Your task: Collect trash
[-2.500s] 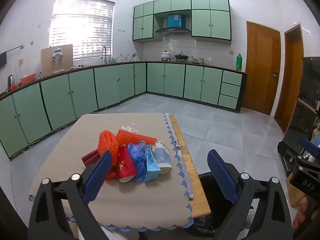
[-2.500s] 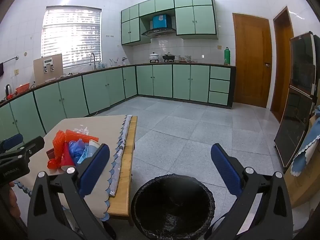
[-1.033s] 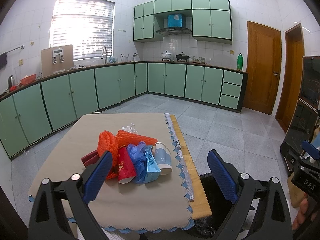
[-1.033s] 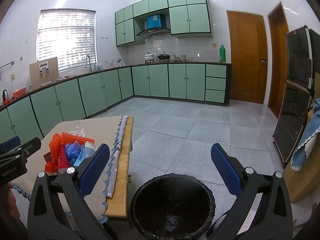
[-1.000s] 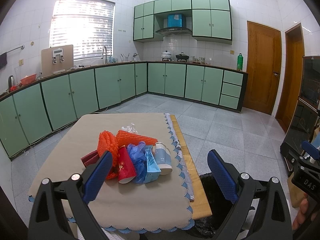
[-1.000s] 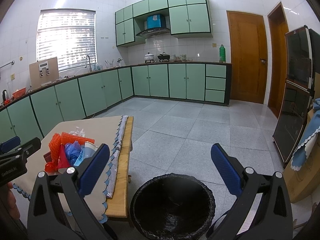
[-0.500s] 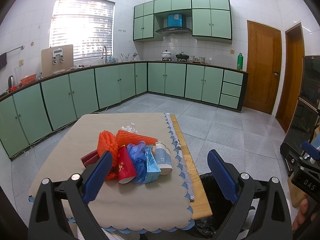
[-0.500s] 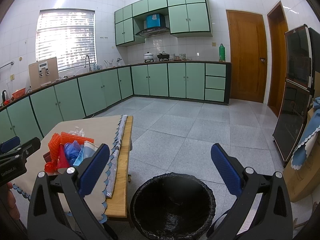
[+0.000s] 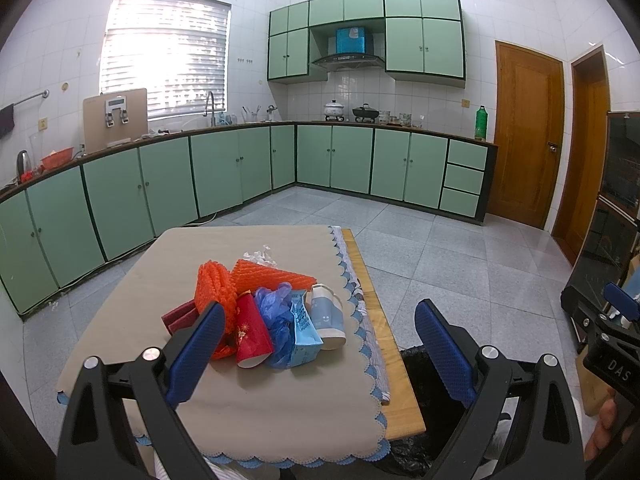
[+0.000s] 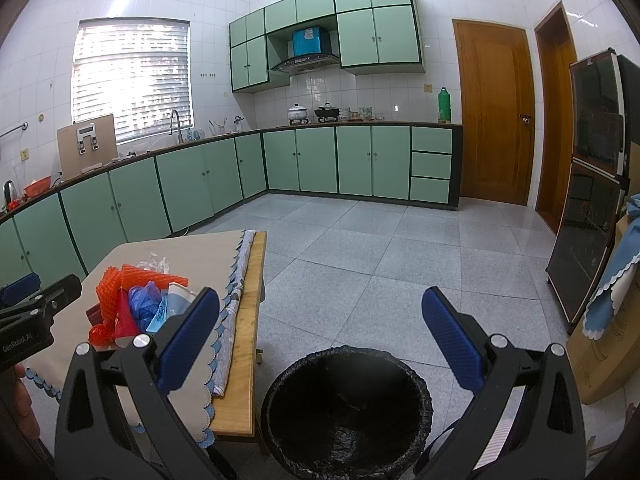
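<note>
I'm hovering left gripper [image 9: 316, 340], jaws spread, facing heap of crumpled red, orange, blue trash [image 9: 264, 312] near table's right edge [image 9: 376, 320] | right gripper [image 10: 320, 340], spread, empty, hanging over black-lined bin [image 10: 348, 408]

Right gripper [image 9: 618, 364] body, seen from the left wrist view: the white letters "DAS" are read at the frame edge; the rest of the word is cut off.
Left gripper [image 10: 28, 320] body, seen from the right wrist view: "GenRobot.AI" is printed in white along its side.
Blue carton [image 9: 303, 330] in the trash pile: print is seen on its face, too small to be read.
Red paper cup [image 9: 252, 330]: a gold pattern is seen; no words can be made out.
</note>
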Tool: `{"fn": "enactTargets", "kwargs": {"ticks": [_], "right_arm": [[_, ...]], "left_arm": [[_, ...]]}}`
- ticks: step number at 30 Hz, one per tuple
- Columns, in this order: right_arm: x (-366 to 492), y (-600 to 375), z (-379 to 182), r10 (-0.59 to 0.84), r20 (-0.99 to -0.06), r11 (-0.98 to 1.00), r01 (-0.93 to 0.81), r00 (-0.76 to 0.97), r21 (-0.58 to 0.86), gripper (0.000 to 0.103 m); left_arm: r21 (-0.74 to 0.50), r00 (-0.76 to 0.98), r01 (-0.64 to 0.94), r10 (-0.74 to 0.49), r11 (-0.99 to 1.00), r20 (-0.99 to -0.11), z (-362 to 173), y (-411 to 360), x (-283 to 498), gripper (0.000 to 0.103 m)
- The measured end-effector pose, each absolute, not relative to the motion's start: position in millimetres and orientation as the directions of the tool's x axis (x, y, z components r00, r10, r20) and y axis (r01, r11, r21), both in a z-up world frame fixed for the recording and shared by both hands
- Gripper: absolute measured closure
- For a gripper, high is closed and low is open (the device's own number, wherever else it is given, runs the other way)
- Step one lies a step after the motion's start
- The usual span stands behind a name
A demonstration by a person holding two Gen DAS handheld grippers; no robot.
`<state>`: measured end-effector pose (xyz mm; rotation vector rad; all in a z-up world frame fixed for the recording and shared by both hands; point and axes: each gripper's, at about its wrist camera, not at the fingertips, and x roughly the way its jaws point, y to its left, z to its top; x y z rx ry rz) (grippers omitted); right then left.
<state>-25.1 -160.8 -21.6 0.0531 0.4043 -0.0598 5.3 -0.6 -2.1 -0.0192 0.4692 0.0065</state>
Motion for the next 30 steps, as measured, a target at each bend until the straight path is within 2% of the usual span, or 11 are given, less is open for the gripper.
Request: {"fn": "enactTargets", "kwargs": {"ticks": [20, 25, 30], "right_arm": [[-18.2, -162.0, -27.9, -0.047, -0.399, 0.997, 0.068, 0.916, 0.037, 0.005], [-5.8, -150.3, -31.5, -0.026, -0.403, 0.998, 0.046, 0.915, 0.040, 0.005], [12.7, -130.8, -40.0, 0.024, -0.405, 0.999, -0.008, 0.914, 0.042, 0.005]], "left_arm": [[-0.019, 0.885, -0.018, 0.007, 1.000, -0.466, -2.9, 4.0, 14.6, 0.009], [-0.023, 0.882, -0.065, 0.047, 0.998, -0.468, -8.1, 26.1, 22.3, 0.009], [0.003, 0.875, -0.155, 0.139, 0.988, -0.464, -16.5, 61.2, 30.2, 0.009]]}}
